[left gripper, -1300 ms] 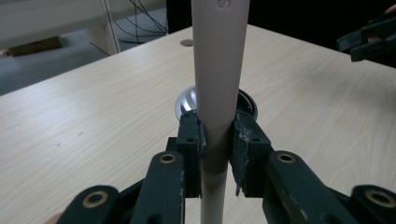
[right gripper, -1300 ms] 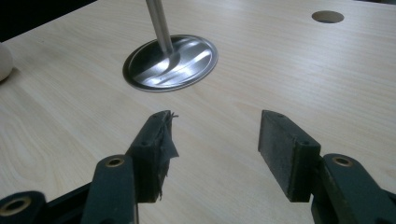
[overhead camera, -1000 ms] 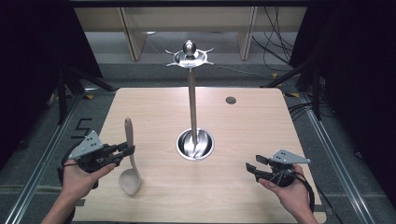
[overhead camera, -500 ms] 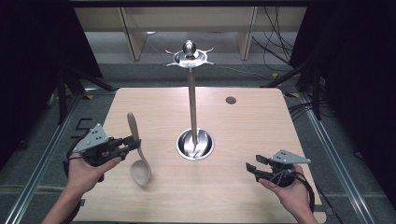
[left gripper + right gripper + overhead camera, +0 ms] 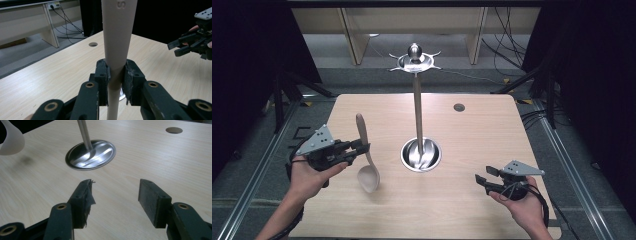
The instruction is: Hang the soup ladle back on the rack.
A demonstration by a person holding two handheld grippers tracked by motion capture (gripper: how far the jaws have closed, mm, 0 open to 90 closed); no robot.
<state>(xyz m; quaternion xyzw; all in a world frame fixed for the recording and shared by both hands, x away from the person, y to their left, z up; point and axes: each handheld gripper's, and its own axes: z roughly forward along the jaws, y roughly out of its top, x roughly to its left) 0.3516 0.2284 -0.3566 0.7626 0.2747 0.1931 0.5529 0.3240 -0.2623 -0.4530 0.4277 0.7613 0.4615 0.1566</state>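
The left claw (image 5: 360, 148) is clamped on the handle of the pale beige plastic spoon (image 5: 364, 155), held off the light wooden counter (image 5: 472, 135) to the left of the tall steel stand with a round base (image 5: 421, 152). The spoon's long axis runs near upright, slightly tilted: bowl down and toward the person, handle end up. The right claw (image 5: 113, 195) hangs wide apart over the counter, gripping nothing.

Even overhead light falls on the pale wooden table (image 5: 472, 150), while the surroundings from nine to three o'clock sink into near black. Glare streaks the steel stand base (image 5: 91, 155). A soft shadow sits under the spoon (image 5: 368, 176). Close-up jaws blur at six o'clock in both gripper views.
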